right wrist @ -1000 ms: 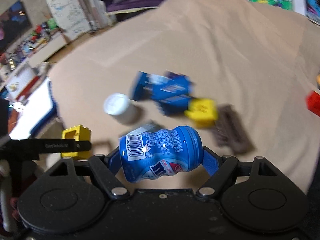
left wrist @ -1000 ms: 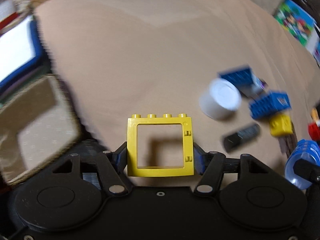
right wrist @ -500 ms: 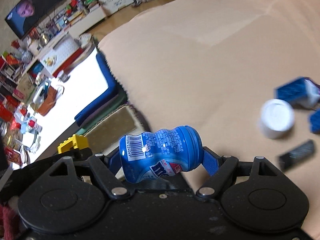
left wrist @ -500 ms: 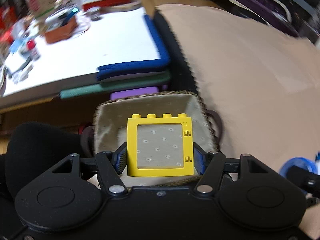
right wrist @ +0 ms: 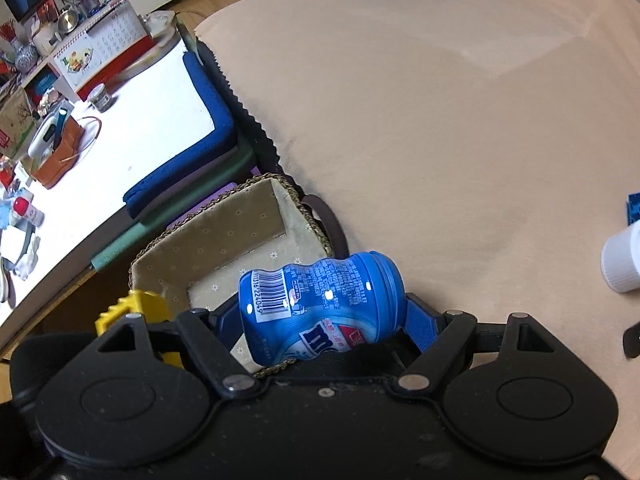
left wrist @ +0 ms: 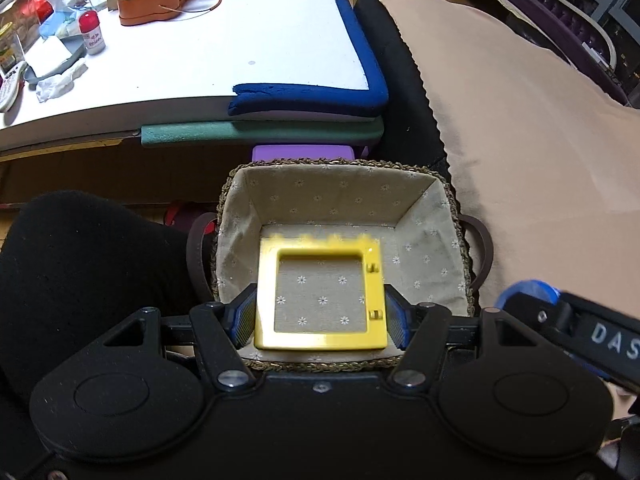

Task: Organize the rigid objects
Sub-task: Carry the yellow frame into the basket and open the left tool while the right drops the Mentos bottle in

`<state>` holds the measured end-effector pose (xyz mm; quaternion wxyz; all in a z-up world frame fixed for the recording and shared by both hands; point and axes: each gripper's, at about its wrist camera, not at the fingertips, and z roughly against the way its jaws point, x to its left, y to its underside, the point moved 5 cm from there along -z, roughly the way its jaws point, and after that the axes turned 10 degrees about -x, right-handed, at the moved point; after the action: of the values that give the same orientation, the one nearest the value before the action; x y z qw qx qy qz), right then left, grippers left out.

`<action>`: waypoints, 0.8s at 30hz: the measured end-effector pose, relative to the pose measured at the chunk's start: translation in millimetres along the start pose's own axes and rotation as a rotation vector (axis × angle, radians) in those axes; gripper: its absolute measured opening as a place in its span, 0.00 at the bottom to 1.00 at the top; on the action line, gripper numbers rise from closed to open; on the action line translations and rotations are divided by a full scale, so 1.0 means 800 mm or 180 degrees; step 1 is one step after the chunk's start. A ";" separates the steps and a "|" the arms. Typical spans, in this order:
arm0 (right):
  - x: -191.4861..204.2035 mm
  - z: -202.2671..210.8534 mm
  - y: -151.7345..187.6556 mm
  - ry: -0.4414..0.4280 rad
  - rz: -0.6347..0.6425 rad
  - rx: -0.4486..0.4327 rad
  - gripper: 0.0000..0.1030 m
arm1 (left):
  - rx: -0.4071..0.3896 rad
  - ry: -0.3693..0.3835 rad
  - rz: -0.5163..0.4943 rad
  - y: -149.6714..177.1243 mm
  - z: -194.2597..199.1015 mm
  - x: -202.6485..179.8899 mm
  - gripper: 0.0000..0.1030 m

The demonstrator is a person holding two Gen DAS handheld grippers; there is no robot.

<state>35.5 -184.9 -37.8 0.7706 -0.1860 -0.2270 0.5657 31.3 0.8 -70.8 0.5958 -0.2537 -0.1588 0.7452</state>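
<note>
**Both loads over the basket, nothing dropped yet**

We see the tan cloth [right wrist: 440, 120] largely bare, and the lined wicker basket [left wrist: 340, 196] beside it holds nothing yet. Our right gripper [right wrist: 320, 312] pinches the blue bottle [right wrist: 320, 304] above the basket's near corner; our left gripper [left wrist: 320, 312] clamps the yellow window frame [left wrist: 320, 292] over its middle. Left to do: release both, then fetch the white cap [right wrist: 622, 264] and whatever else lies cut off at the cloth's edge.
</note>
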 end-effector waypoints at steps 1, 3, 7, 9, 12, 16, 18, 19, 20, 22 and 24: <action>0.004 -0.002 -0.001 0.0009 0.0014 0.0002 0.78 | -0.0001 -0.0021 -0.0008 0.000 0.000 0.000 0.57; 0.007 -0.004 -0.002 0.0015 0.0028 0.0006 0.79 | -0.0005 -0.0040 -0.0018 0.000 0.000 0.001 0.58; 0.014 -0.003 -0.002 0.0015 0.0105 -0.0027 0.83 | -0.0012 -0.0059 0.0016 -0.003 0.000 0.005 0.65; 0.014 0.000 -0.003 -0.0003 0.0115 -0.0055 0.83 | 0.0007 -0.0058 0.0018 -0.003 -0.001 0.005 0.65; 0.013 0.000 -0.004 -0.0012 0.0102 -0.0066 0.83 | 0.0018 -0.0068 0.0010 -0.003 -0.003 0.004 0.65; 0.007 -0.004 -0.003 -0.0001 0.0078 -0.0066 0.83 | 0.0030 -0.0081 0.0011 -0.003 -0.004 0.004 0.65; 0.003 -0.004 -0.001 -0.0015 0.0042 -0.0052 0.83 | 0.0033 -0.0086 0.0010 -0.002 -0.004 0.004 0.65; 0.000 -0.004 0.000 -0.0019 0.0023 -0.0049 0.83 | 0.0032 -0.0090 0.0010 -0.002 -0.004 0.004 0.65; -0.002 -0.004 0.000 -0.0022 0.0006 -0.0052 0.83 | 0.0031 -0.0097 0.0010 -0.002 -0.004 0.004 0.65; -0.005 -0.003 0.002 -0.0024 -0.0017 -0.0041 0.83 | 0.0036 -0.0101 0.0017 -0.002 -0.004 0.005 0.65; -0.007 -0.002 0.005 -0.0033 -0.0034 -0.0031 0.84 | 0.0042 -0.0102 0.0017 -0.002 -0.004 0.005 0.65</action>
<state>31.9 -188.8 -42.2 0.7716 -0.1856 -0.2347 0.5614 33.5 4.7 -73.4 0.5929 -0.2382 -0.1626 0.7518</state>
